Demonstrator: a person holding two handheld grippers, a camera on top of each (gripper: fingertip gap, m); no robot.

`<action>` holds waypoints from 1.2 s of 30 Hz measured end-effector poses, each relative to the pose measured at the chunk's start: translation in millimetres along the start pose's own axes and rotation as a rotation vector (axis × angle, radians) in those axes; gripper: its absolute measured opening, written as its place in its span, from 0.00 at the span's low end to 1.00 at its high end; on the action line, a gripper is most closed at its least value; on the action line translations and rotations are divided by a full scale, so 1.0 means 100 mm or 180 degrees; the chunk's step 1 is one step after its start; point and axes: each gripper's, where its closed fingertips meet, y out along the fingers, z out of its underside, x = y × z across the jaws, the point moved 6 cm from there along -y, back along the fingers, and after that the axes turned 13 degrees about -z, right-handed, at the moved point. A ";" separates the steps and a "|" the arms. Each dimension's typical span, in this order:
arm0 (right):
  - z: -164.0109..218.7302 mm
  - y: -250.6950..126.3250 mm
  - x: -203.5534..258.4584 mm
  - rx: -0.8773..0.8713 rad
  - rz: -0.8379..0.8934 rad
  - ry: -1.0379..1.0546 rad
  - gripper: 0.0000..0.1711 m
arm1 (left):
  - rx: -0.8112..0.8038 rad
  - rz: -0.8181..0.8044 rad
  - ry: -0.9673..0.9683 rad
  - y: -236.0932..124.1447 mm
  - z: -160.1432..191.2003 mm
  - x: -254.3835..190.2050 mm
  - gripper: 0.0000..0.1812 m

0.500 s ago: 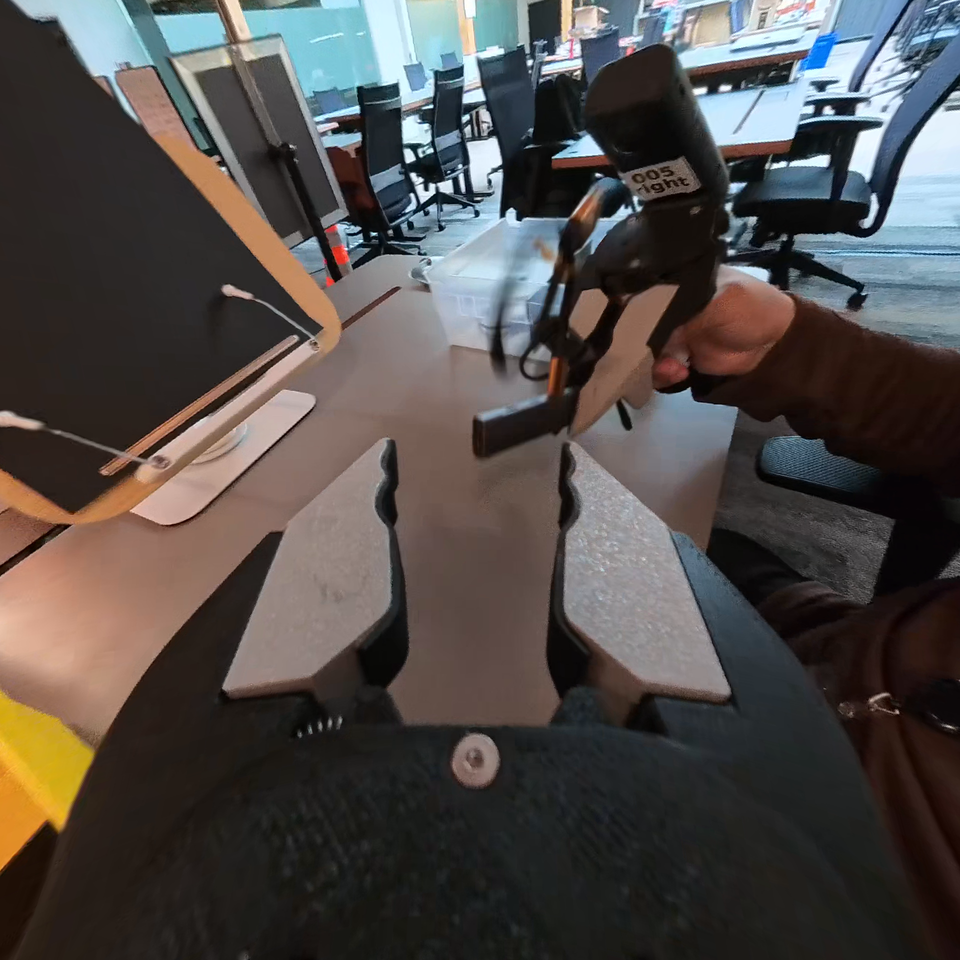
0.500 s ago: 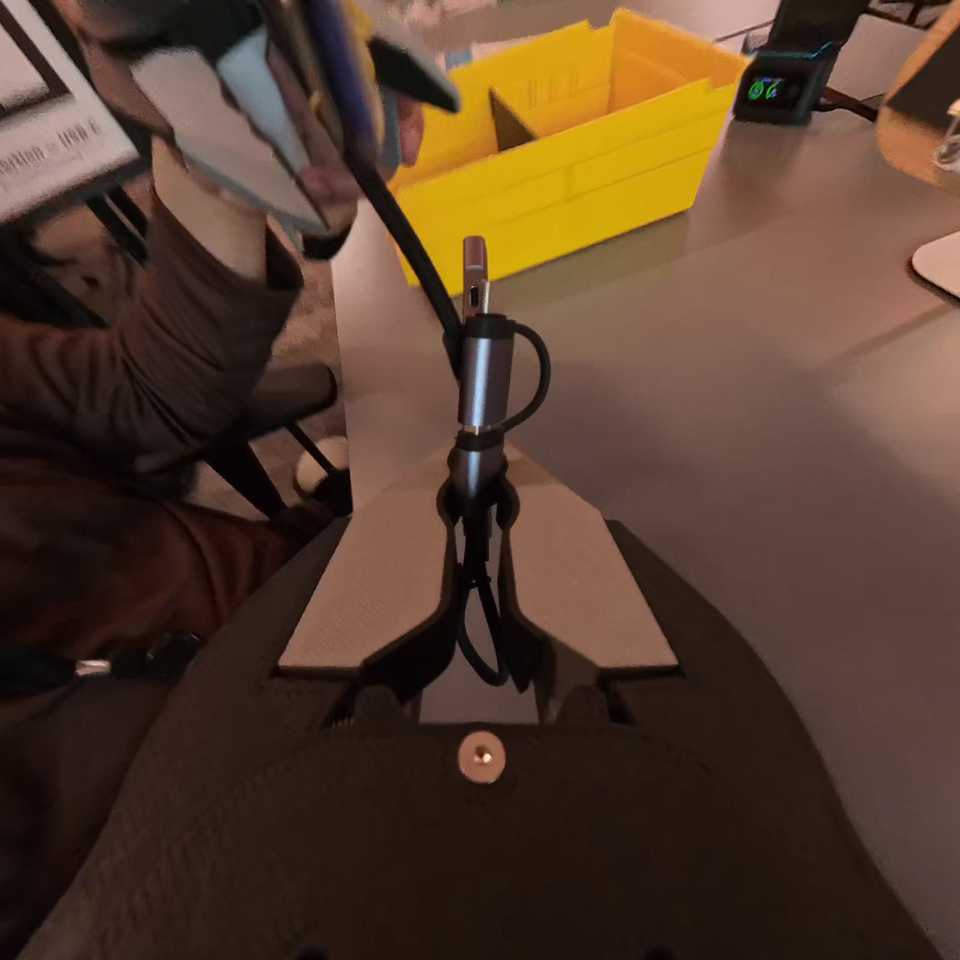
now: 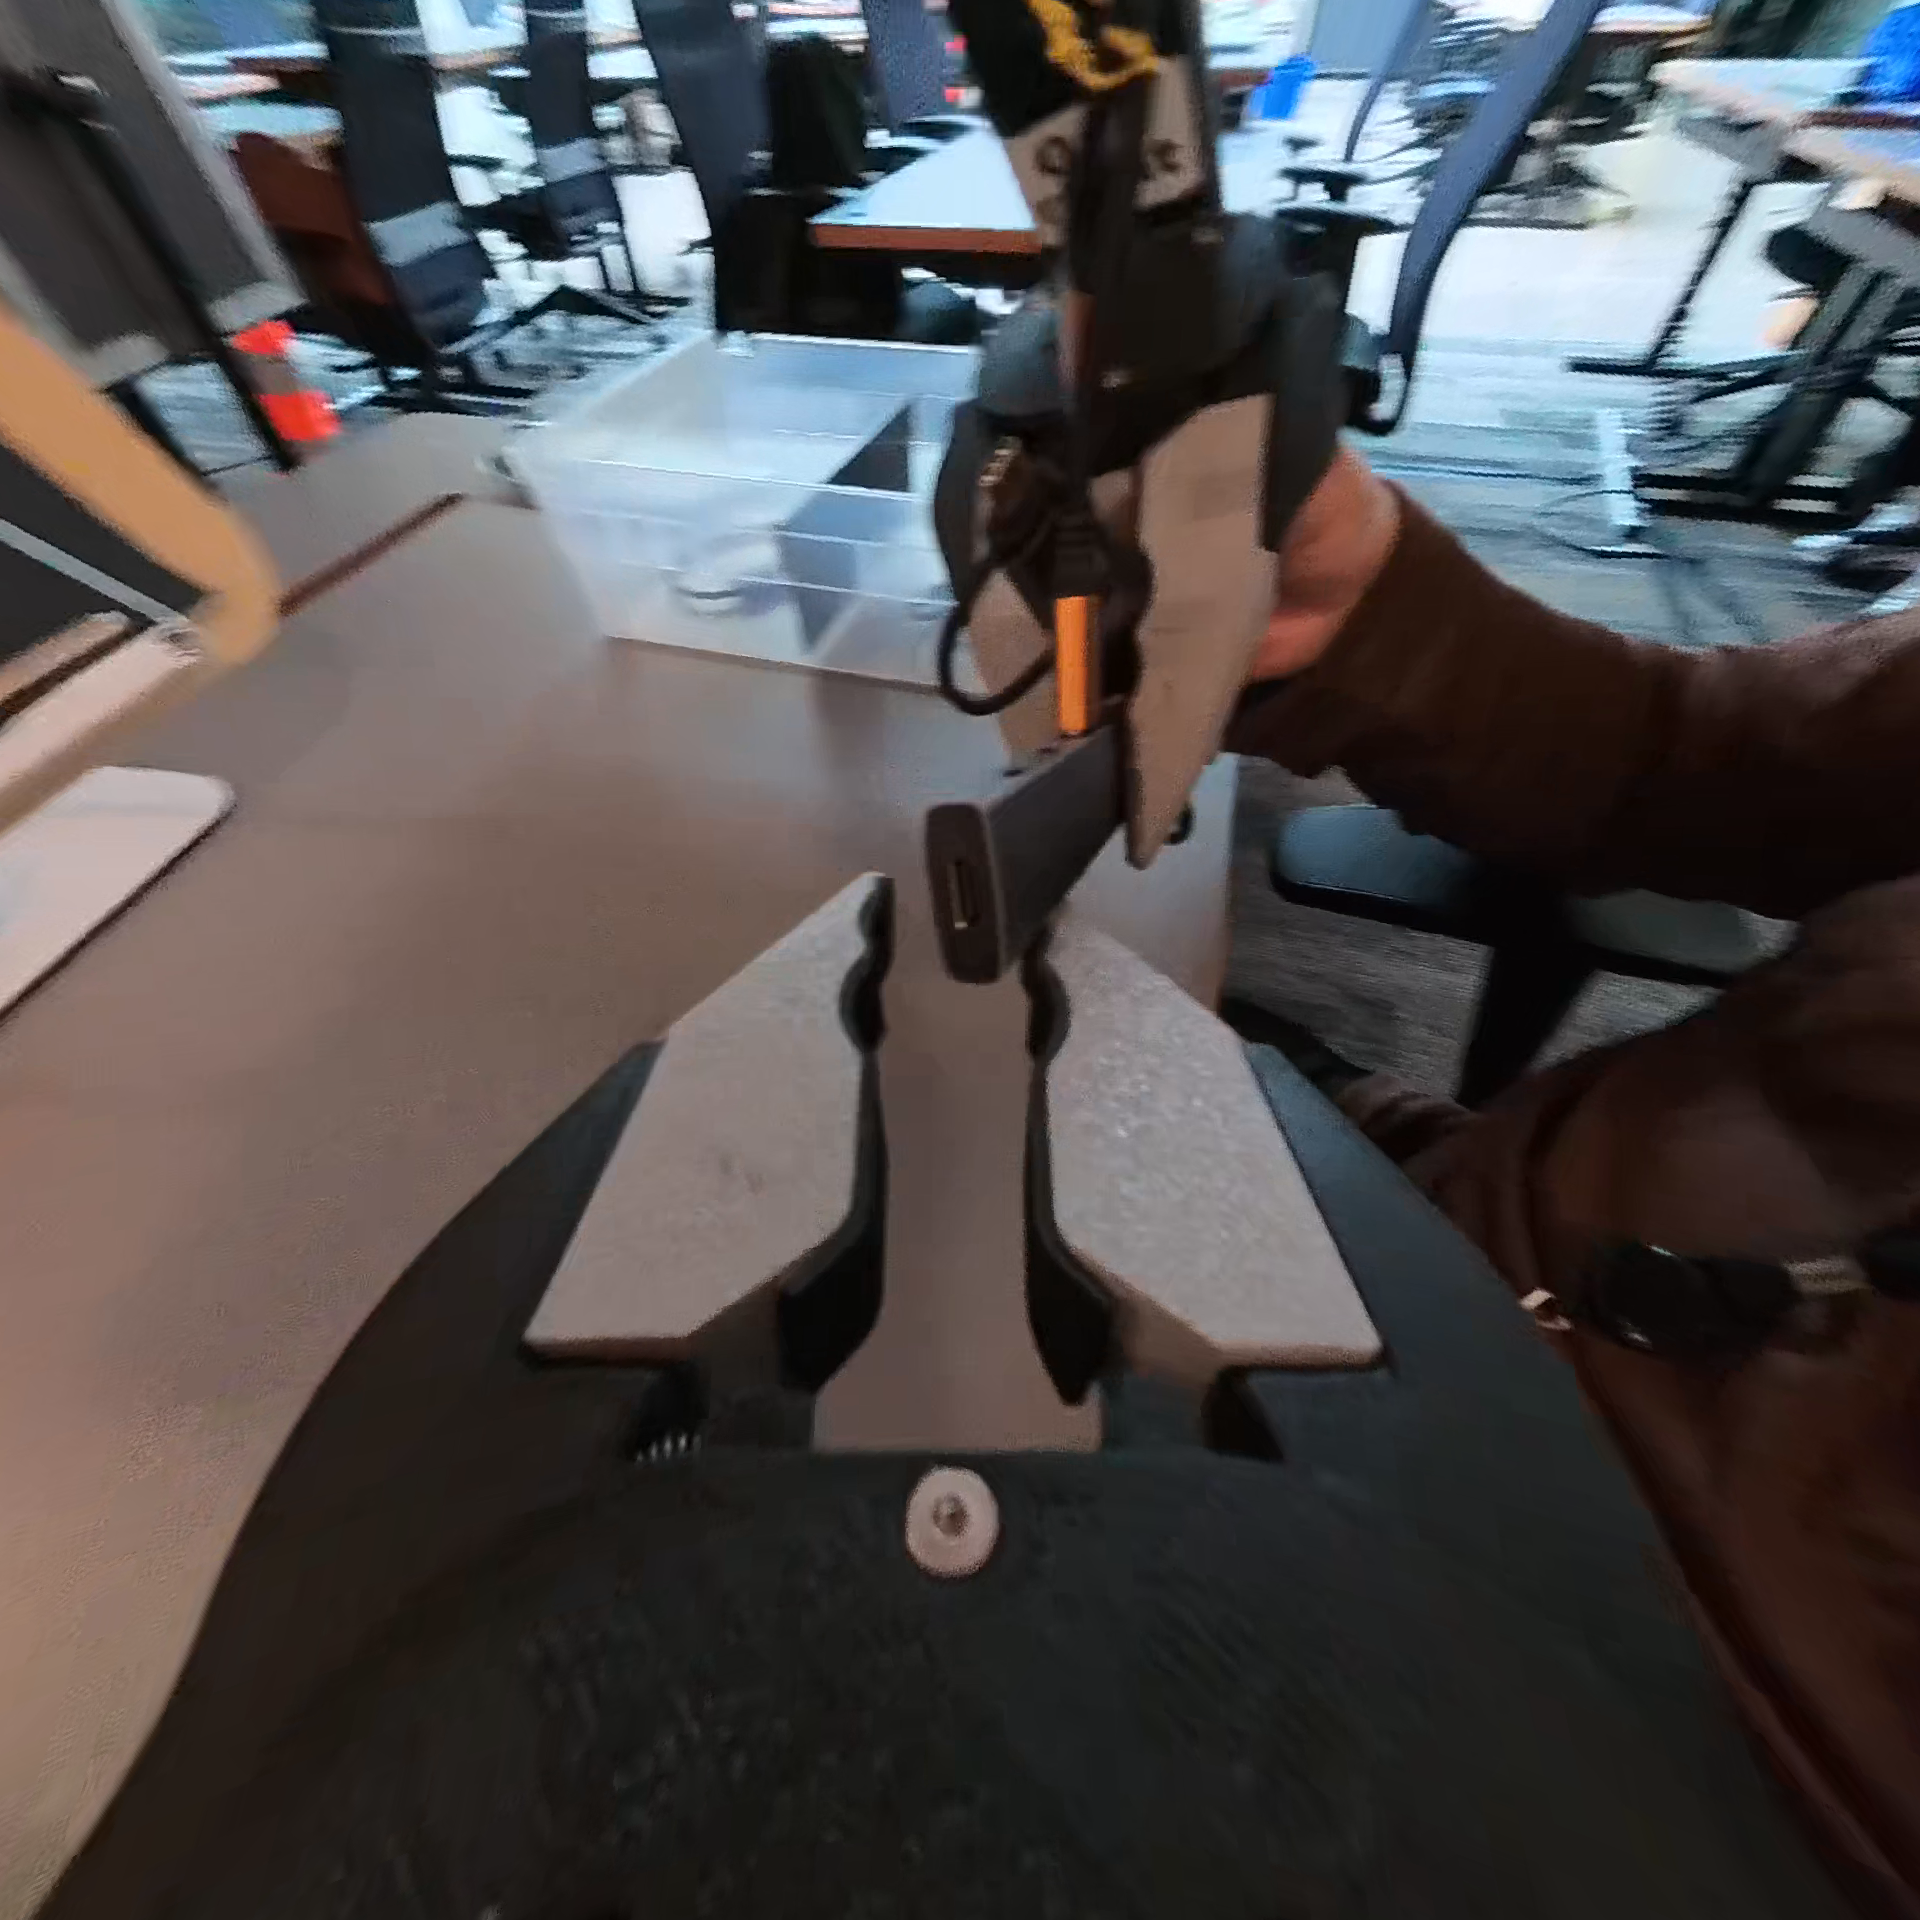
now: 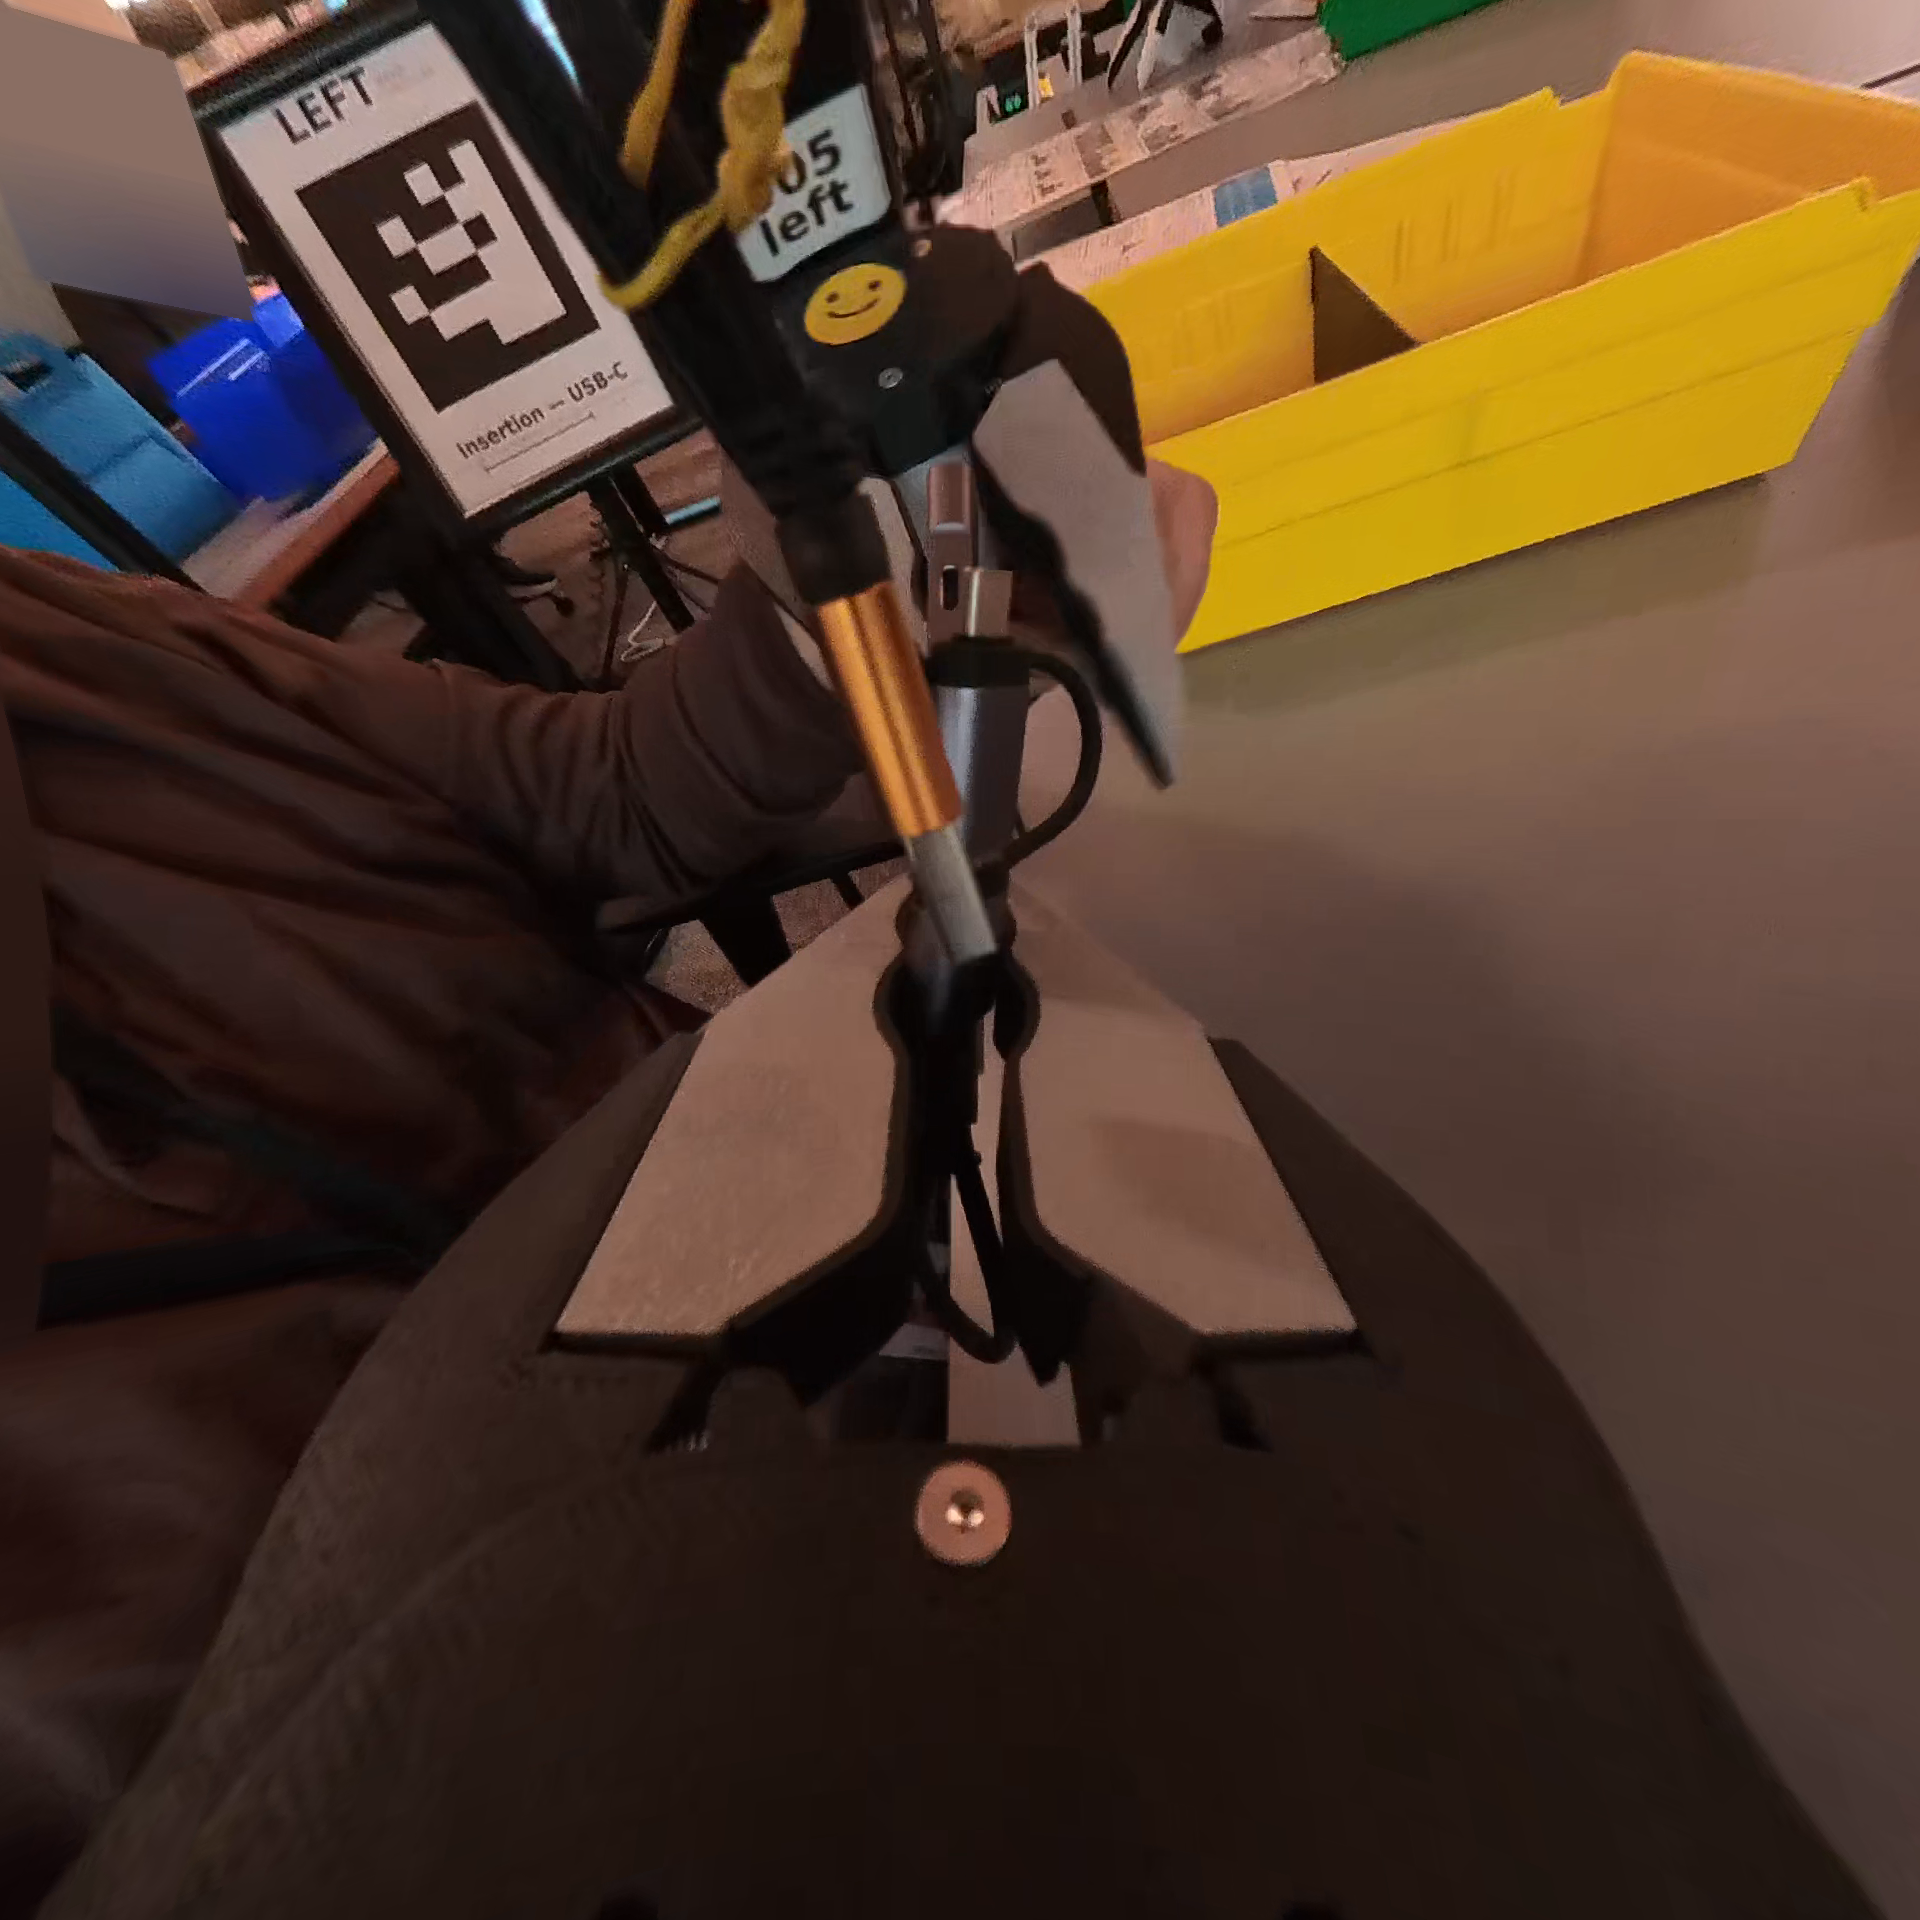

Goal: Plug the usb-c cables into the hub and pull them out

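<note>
Half a second ago the dark grey slab-shaped hub [image 3: 1013, 878] hung well in front of the left gripper [image 3: 956, 940], out over the table. Now its near end sits right at the tips of the left gripper's grey fingers [image 3: 774, 1049], so the two tools have come close together.

The left gripper's jaws are spread apart with nothing between them yet. The hub's near end, with its small slot, points at the gap. The right gripper [image 4: 961, 961] has its jaws pressed together, pinching the hub. In the left wrist view it comes down from the far right and holds the hub's far end.

An orange and black usb-c cable plug [image 3: 1072, 665] is stuck into the top of the hub. A thin black looped cord [image 3: 971, 665] hangs beside it on the left. In the right wrist view the same plug shows as a gold metal sleeve [image 4: 883, 707], leaning against a grey metal adapter [image 4: 982, 727] that stands up from the hub.

Far behind the hub sits a clear plastic box [image 3: 727, 509] on the brown table [image 3: 468, 831]. On the right of the right wrist view is a yellow plastic bin [image 4: 1507, 343].

I think the left gripper is about to take hold of the hub. Then the right one could let go and pull the cable out.
</note>
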 end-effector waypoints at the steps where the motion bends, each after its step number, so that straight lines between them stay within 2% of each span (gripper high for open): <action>1: 0.00 -0.01 0.02 0.0014 -0.0002 0.0011 0.04 | -0.0028 0.0125 0.0038 0.00 -0.01 -0.06 0.04; 2: 0.00 -0.02 0.04 0.0027 -0.0027 0.0009 0.04 | -0.0063 0.0181 0.0076 0.00 -0.02 -0.10 0.01; 8: 0.03 -0.08 0.09 0.0155 -0.0098 -0.0008 0.04 | -0.0048 0.0192 0.0133 0.02 -0.04 -0.19 0.03; 11: 0.05 -0.10 0.08 0.0201 -0.0037 -0.0041 0.04 | -0.0110 0.0531 0.0053 -0.03 -0.05 -0.27 0.18; 14: 0.05 -0.06 0.12 0.0240 -0.0115 -0.0060 0.04 | -0.0311 0.0471 -0.0018 -0.03 -0.13 -0.25 0.07; 17: 0.05 -0.01 0.14 0.0284 -0.0127 -0.0097 0.04 | -0.0363 0.0646 -0.0062 -0.01 -0.16 -0.30 0.05; 24: 0.10 -0.02 0.12 0.0363 -0.0156 -0.0011 0.04 | -0.0354 0.0694 -0.0061 0.09 -0.12 -0.34 0.04; 29: 0.05 -0.08 0.08 0.0308 0.0102 -0.0041 0.06 | -0.0324 0.0612 -0.0013 0.11 -0.14 -0.28 0.04; 36: -0.05 -0.52 0.00 0.0190 0.1102 -0.0085 0.10 | -0.0567 -0.0090 -0.0009 0.05 -0.25 -0.04 0.04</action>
